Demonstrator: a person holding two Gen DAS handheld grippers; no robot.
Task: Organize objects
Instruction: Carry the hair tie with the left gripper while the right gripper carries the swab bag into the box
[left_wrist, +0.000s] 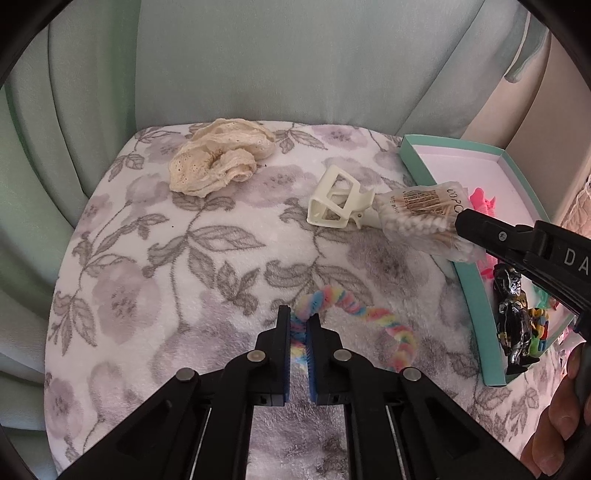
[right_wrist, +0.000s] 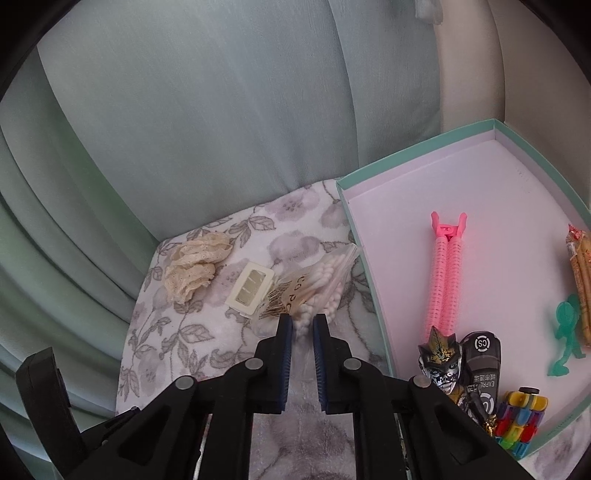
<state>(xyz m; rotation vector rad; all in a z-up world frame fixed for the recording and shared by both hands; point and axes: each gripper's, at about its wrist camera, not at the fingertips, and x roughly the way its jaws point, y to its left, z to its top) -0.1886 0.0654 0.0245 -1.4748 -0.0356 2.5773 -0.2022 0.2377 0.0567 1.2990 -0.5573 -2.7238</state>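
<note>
left gripper (left_wrist: 299, 325) is low over the seat, jaws pinched nearly together on the rainbow fuzzy twist (left_wrist: 354, 314). right gripper (right_wrist: 303, 326) reaches in from the right side, jaws squeezed on the cotton swab bag (right_wrist: 317, 284), with a hand (left_wrist: 565, 413) on its grip

Your left wrist camera is looking down its fingers across the floral cushion (left_wrist: 147, 258) from its near edge, facing the curtain. Your right wrist camera is sitting further right, perhaps slightly higher, taking in the teal tray (right_wrist: 373, 291). Both are sharing the cushion's far right corner.
</note>
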